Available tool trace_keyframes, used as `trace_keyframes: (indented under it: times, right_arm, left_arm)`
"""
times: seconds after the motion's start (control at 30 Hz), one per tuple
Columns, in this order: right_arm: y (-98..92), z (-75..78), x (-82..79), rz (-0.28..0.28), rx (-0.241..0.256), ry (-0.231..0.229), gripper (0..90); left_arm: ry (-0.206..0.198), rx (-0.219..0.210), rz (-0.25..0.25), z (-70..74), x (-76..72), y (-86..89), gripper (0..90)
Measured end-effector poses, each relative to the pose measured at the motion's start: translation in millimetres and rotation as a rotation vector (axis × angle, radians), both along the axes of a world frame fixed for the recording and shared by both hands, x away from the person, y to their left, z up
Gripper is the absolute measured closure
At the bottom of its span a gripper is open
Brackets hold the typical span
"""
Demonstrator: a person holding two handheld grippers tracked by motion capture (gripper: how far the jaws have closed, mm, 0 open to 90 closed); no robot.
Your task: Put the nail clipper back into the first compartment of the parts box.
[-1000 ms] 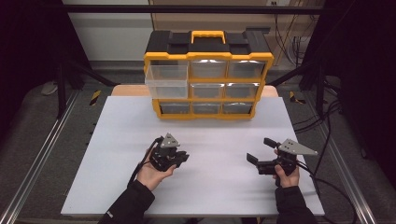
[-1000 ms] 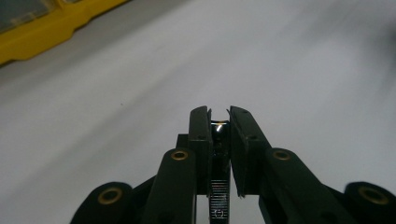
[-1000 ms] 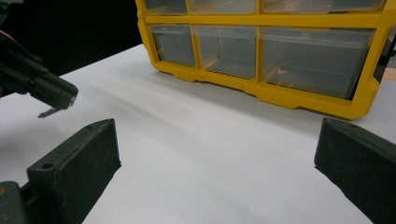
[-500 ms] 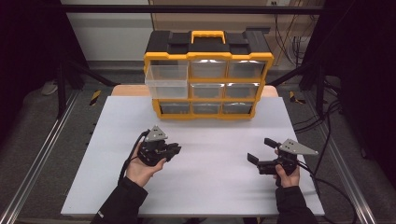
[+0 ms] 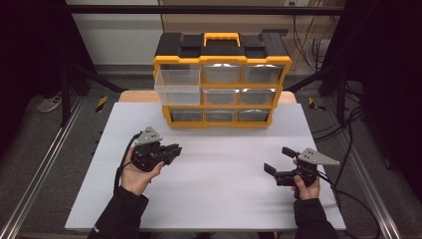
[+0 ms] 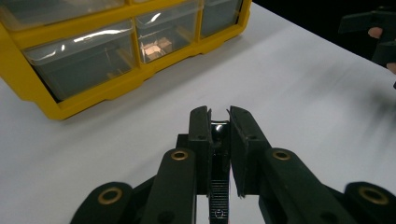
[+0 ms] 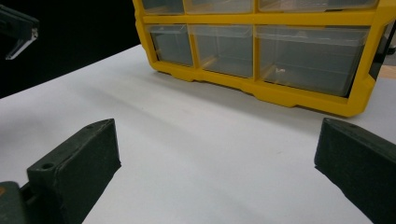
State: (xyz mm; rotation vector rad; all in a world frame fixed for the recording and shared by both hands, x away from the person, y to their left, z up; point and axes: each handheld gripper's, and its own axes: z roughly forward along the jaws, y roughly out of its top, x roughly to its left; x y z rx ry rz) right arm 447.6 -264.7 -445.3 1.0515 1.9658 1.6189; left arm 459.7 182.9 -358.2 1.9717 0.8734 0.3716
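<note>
A yellow and black drawer organizer point(image 5: 222, 82) stands at the table's back, and its top-left clear drawer point(image 5: 178, 85) is pulled out. My left gripper point(image 5: 171, 151) hovers at the left middle, jaws pointing right. In the left gripper view my left gripper point(image 6: 218, 126) has its jaws almost together, pinching a small dark shiny object point(image 6: 218, 132). My right gripper point(image 5: 277, 160) sits at the right front, wide open with nothing between its jaws. In the right gripper view my right gripper point(image 7: 217, 158) faces the organizer's bottom row of drawers point(image 7: 280, 51).
The white table top point(image 5: 224, 199) ends in metal rails on both sides. Cables trail off the right edge point(image 5: 343, 194). A wooden board point(image 5: 139, 96) lies under the organizer. The bottom drawers point(image 6: 93, 60) look close in the left gripper view.
My left gripper has moved left and slightly away from me, still nearly shut. The right gripper has stayed put and open.
</note>
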Motion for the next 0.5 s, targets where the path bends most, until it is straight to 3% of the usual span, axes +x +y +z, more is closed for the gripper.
trace_keyframes:
  times: [0.5]
  right_arm:
    - [0.3, -0.5, 0.3, 0.001, -0.005, -0.004, 0.4]
  left_arm:
    - [-0.038, -0.047, 0.018, 20.5, -6.4, 15.7, 78.9]
